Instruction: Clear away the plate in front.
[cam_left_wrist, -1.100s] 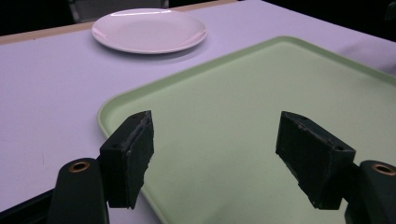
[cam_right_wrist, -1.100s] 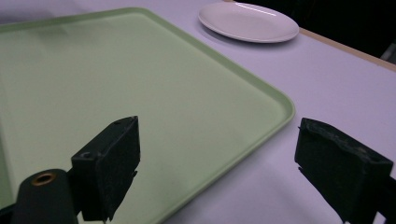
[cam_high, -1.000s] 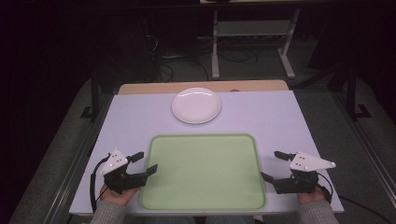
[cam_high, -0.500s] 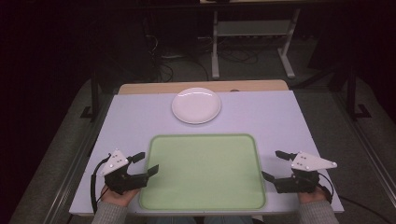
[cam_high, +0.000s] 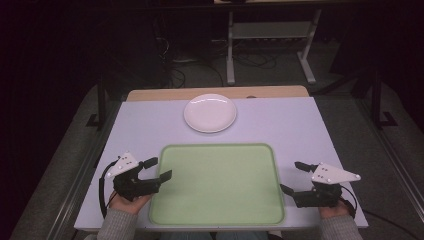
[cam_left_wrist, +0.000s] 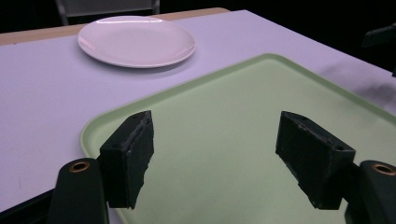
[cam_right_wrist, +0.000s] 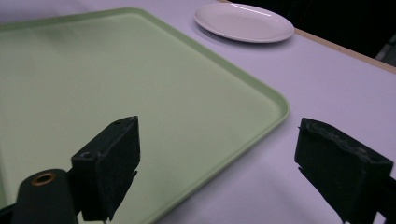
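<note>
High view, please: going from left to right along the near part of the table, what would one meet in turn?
Left gripper → green tray → right gripper. Both grippers are open and hold nothing; the tray carries nothing.

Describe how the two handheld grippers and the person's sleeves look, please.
Both the left gripper and the right gripper have black bodies with two black, block-shaped jaws. Each carries a pale grey three-cornered plate with small dark dots on top. A black cable loops from each one. The person wears grey knitted sleeves.
</note>
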